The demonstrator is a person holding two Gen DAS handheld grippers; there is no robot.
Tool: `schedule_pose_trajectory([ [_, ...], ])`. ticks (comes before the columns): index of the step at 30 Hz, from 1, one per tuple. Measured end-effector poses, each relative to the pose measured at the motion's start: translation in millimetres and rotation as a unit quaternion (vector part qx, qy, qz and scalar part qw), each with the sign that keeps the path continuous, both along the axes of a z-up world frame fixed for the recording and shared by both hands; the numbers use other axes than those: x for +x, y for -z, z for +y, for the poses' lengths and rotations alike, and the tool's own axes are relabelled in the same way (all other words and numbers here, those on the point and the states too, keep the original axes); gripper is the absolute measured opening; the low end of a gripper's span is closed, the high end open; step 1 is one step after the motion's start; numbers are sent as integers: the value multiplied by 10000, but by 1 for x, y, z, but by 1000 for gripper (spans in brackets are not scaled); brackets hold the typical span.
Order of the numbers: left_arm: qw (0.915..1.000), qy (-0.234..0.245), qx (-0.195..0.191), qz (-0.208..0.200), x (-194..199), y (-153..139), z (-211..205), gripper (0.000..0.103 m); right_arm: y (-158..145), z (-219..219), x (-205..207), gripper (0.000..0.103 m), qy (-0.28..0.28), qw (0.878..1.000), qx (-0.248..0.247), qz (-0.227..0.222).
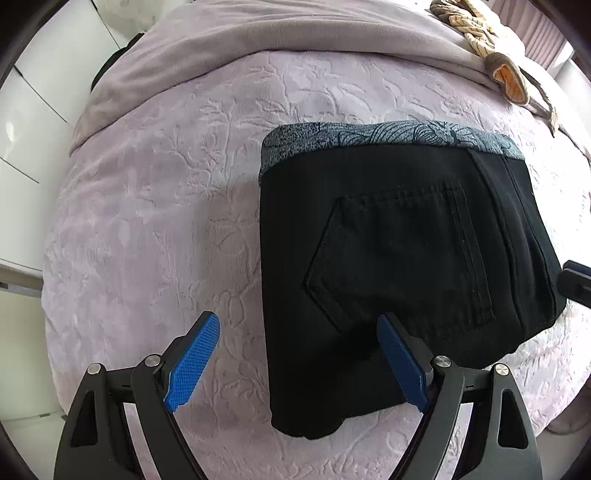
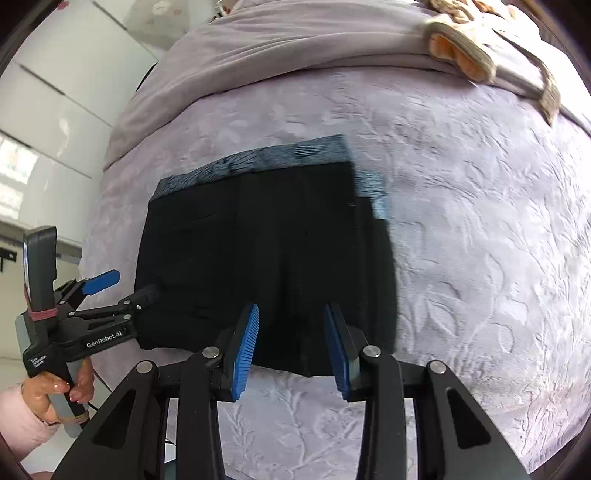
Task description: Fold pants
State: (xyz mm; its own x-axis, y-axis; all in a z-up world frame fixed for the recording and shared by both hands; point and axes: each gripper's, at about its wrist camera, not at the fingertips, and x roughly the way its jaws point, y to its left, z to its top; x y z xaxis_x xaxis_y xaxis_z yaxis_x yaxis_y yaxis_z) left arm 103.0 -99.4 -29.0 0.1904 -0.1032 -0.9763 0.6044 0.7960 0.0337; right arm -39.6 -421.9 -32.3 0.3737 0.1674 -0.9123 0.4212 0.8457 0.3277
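The black pants (image 1: 399, 266) lie folded into a compact rectangle on the bed, back pocket up, with a grey patterned layer showing along the far edge (image 1: 388, 134). My left gripper (image 1: 297, 325) is open and empty, hovering over the near left corner of the pants, its right finger above the cloth. In the right wrist view the pants (image 2: 266, 251) lie ahead; my right gripper (image 2: 291, 314) is open and empty over their near edge. The left gripper (image 2: 122, 286) shows at the pants' left side, held by a hand.
A mauve embossed bedspread (image 1: 166, 206) covers the bed. A folded mauve blanket (image 1: 295, 33) lies across the far side with a beige striped garment (image 1: 491, 48) on it. White cabinets (image 1: 33, 110) stand on the left.
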Motion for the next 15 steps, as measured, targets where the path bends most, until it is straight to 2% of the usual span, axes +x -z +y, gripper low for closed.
schedule_pose_trajectory([
  [3, 10000, -31, 27, 51, 0, 2, 0, 88, 7, 9, 1, 40, -24, 9998, -7, 181],
  [6, 9999, -7, 54, 118, -2, 6, 0, 88, 27, 11, 0, 40, 58, 9989, 50, 465],
  [7, 9999, 6, 55, 113, -3, 6, 0, 89, 29, 12, -1, 40, 76, 9989, 46, 466],
  [8, 9999, 19, 71, 123, -3, 7, 0, 102, 30, 13, -1, 40, 67, 9990, 22, 453],
  [15, 9997, 7, 115, 222, -3, 15, 2, 103, 26, 20, -5, 43, -21, 9989, -47, 459],
])
